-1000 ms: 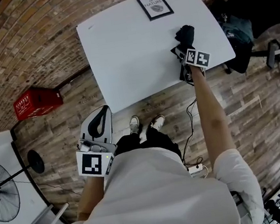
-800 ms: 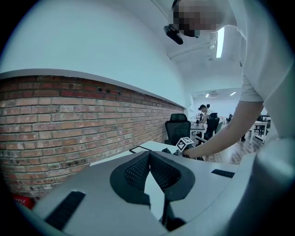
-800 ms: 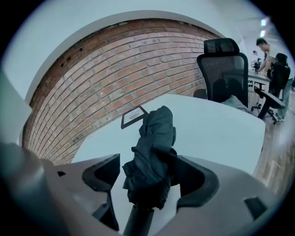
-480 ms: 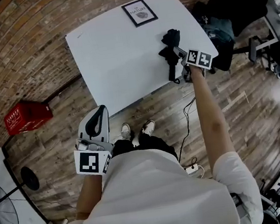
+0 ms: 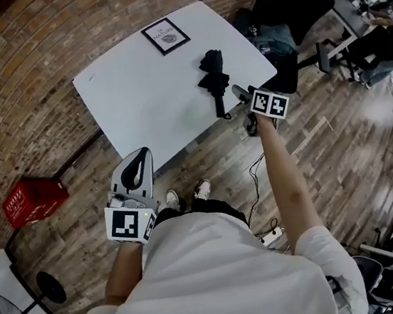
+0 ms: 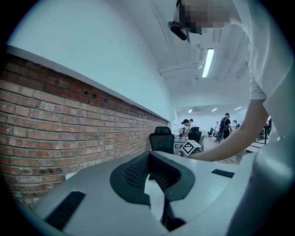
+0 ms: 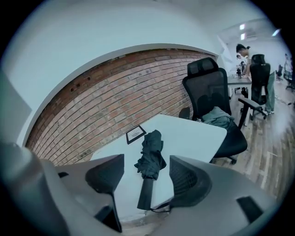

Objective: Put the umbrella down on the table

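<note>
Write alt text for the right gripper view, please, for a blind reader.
A folded black umbrella lies on a white table, seen through the gap of the right gripper, whose open jaws have just been closing with nothing between them. Behind it are a framed picture, a black office chair and a brick wall.

Even, bright indoor light from ceiling strips (image 6: 208, 62); strong fisheye bending, dark vignetted corners.

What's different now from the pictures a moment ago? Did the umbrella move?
The right gripper pulled back from the umbrella, off the table toward the person. Its jaws have just been closing a little, with nothing between them. The umbrella stays lying on the table, the framed picture hasn't moved, and the left gripper stays shut by the person's side.
</note>
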Available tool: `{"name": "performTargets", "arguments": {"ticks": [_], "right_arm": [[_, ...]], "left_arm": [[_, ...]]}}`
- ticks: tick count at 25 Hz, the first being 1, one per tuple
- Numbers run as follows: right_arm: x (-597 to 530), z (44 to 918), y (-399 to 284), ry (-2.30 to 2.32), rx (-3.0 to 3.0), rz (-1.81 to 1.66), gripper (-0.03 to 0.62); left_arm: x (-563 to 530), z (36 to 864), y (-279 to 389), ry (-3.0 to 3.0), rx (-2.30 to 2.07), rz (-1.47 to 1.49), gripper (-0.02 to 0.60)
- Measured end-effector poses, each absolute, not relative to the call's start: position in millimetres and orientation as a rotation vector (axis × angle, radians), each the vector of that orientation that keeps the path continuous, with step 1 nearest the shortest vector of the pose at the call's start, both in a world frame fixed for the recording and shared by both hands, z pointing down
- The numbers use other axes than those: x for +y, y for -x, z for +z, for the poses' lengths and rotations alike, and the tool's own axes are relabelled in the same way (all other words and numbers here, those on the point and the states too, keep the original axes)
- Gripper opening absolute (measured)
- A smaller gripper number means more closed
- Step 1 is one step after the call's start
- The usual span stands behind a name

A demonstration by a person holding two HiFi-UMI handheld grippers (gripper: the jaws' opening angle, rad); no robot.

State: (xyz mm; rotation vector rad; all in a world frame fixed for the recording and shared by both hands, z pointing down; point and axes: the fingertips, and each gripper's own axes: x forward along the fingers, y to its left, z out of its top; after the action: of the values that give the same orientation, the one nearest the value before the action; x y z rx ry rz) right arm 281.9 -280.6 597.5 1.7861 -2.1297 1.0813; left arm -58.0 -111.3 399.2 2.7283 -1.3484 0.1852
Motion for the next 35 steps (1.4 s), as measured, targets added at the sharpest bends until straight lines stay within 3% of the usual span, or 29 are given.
{"name": "performTargets", "arguments": {"ticks": [7, 12, 18, 35], "right_arm": [[-249.6, 595.2, -292.3, -1.916, -2.083, 1.126, 0.233], [-245.0, 560.1, -311.5, -2.049, -2.087, 1.034, 0.067], [-238.5, 512.5, -333.5, -2.15, -2.077, 0.873, 0.021], [-175.3, 295.4, -302.5, -2.187, -2.351, 0.137, 0.02]], "left_arm": [[-109.6, 393.6, 57.5, -2.778, -1.279, 0.168, 0.023], [-116.5, 391.1, 74.2, -2.79, -1.309, 0.169, 0.023], [-127.9, 382.3, 95.0, -2.796, -1.363, 0.148, 0.023], [-148.6, 339.3, 82.4, -2.891, -1.361, 0.02, 0.023]]}}
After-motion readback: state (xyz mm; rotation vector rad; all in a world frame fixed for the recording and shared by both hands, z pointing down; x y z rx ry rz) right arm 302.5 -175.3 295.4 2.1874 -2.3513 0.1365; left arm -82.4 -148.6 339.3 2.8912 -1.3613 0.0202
